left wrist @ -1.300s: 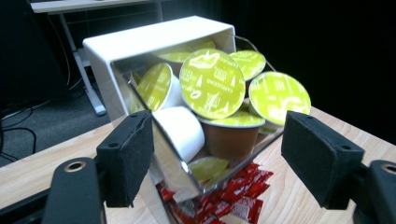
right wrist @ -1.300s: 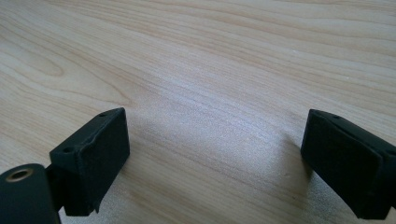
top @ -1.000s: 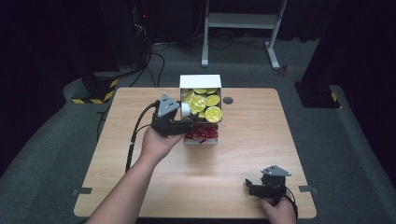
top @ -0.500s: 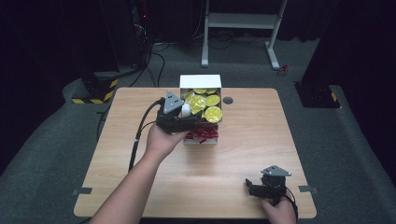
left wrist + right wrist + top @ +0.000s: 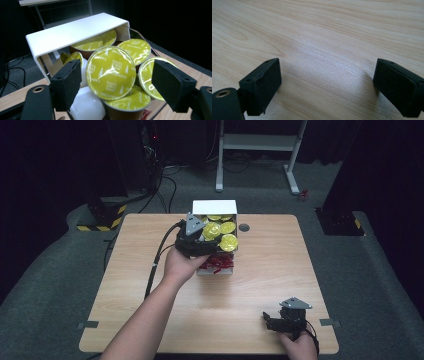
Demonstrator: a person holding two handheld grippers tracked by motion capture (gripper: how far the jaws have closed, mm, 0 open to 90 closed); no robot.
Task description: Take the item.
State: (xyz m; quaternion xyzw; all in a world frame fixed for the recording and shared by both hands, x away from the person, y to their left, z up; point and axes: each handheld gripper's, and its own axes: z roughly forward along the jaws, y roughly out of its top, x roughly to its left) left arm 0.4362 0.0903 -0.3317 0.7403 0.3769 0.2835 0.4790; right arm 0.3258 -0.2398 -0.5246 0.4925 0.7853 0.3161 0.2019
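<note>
Hovering at the white box (image 5: 215, 208), the left tool (image 5: 196, 241) has its jaws spread wide with nothing between them; the left gripper view puts a coffee capsule (image 5: 110, 72) with a yellow-green foil lid straight ahead in the gap, just beyond the pads, which stand apart from it on both sides. More capsules (image 5: 134, 50) lie heaped behind and beside it, some tucked under the box's white cover (image 5: 75, 30).

By my judgement the capsule is light and fairly stiff at its rim, though the foil lid would dent or puncture easily and looks slick; taking it across the cup wall below the rim seems safer than pressing on the foil; neighbours touching it may shift.

Lid lettering and the overlap of capsules are plain from the left tool's own camera; the high view instead gives the red packets (image 5: 216, 263) in the near part of the box, and the right tool (image 5: 286, 320) well apart near the bench (image 5: 130, 285) edge. The right gripper view confirms its jaws wide open over bare wood, holding nothing.
</note>
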